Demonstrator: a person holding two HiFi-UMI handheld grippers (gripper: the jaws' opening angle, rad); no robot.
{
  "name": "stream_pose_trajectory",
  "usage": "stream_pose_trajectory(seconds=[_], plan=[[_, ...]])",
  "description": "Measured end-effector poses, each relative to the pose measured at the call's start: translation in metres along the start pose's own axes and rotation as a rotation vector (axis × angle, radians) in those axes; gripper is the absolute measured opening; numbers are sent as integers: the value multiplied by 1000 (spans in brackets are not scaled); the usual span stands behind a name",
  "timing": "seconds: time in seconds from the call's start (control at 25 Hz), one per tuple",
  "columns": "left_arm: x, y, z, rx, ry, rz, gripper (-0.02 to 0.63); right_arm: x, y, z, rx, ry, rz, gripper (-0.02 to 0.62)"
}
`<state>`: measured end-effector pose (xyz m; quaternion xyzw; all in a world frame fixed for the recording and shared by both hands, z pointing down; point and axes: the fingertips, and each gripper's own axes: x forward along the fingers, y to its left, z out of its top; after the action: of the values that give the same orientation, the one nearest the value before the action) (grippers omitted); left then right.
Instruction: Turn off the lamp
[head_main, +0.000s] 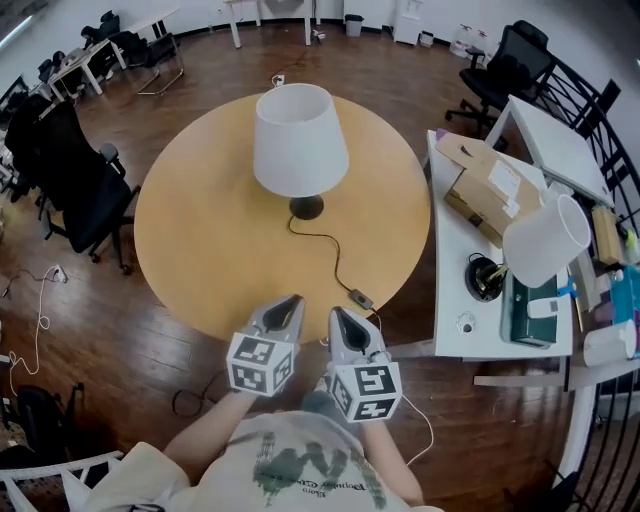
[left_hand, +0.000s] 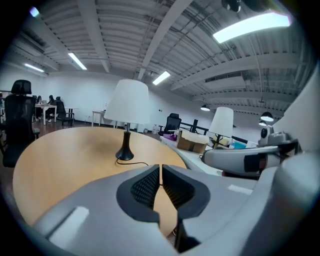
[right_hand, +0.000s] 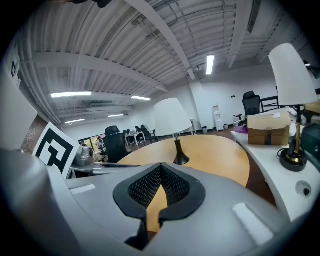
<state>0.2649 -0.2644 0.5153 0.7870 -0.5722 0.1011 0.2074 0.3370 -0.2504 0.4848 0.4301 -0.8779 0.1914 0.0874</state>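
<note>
A table lamp with a white shade (head_main: 300, 140) and a black base (head_main: 306, 207) stands in the middle of the round wooden table (head_main: 200, 230). Its black cord runs toward me to a small inline switch (head_main: 360, 298) near the table's front right edge. My left gripper (head_main: 292, 301) and right gripper (head_main: 336, 313) hover side by side over the table's near edge, both shut and empty. The switch lies just right of the right gripper's tips. The lamp (left_hand: 127, 102) shows ahead in the left gripper view and likewise the lamp (right_hand: 171, 116) in the right gripper view.
A white desk (head_main: 455, 270) stands close on the right, carrying a second white-shaded lamp (head_main: 545, 240) and a cardboard box (head_main: 490, 190). Black office chairs (head_main: 75, 185) stand left of the table. Cables lie on the wooden floor (head_main: 190, 400) below me.
</note>
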Motion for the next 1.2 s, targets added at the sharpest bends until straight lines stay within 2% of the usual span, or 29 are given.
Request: stream_pose_trajectory(seconds=[0.2, 0.44, 0.88, 1.2], plan=[[-69, 16, 10, -12, -86, 2, 0, -13, 71, -2, -35, -29, 31, 0], [-140, 29, 9, -36, -154, -2, 0, -37, 127, -5, -65, -58, 27, 0], [-213, -2, -3, -14, -234, -77, 0, -86, 186, -22, -124, -107, 4, 0], [-239, 0, -12, -23, -246, -85, 0, -101, 208, -34, -142, -109, -9, 0]])
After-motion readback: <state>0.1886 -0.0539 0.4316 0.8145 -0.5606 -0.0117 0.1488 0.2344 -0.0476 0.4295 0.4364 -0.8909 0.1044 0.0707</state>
